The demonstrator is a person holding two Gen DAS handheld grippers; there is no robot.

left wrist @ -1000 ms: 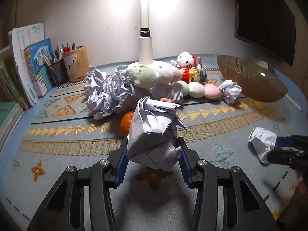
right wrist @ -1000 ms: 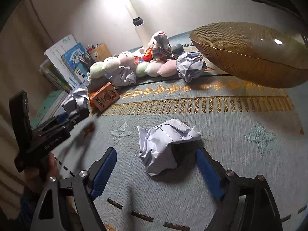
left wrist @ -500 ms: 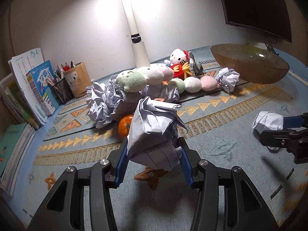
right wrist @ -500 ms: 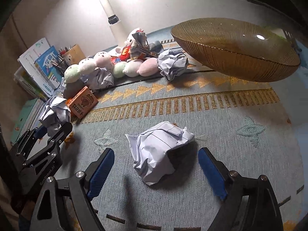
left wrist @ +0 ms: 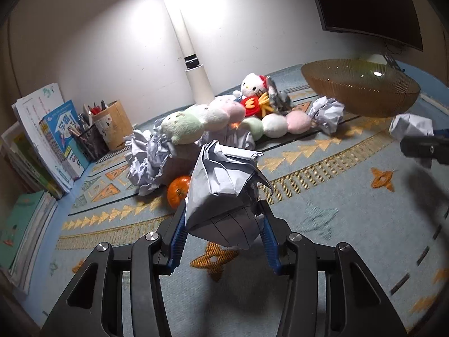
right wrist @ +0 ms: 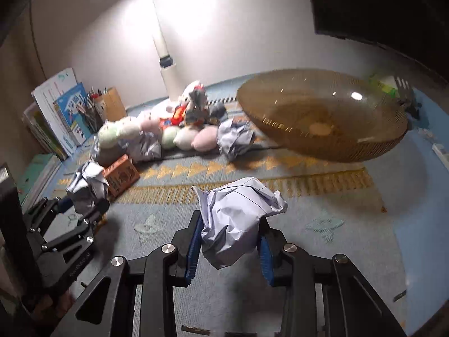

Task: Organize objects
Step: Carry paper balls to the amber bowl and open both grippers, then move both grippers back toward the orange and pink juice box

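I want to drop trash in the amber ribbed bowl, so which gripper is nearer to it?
Right. The right gripper, shut on a crumpled paper ball, sits just before the amber ribbed bowl; the left gripper is farther off beside the toys.

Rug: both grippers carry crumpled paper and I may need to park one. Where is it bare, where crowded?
Bare rug lies in front of the gold triangle band, below the amber bowl. Crowded: the back, where plush toys, paper wads and an orange cluster.
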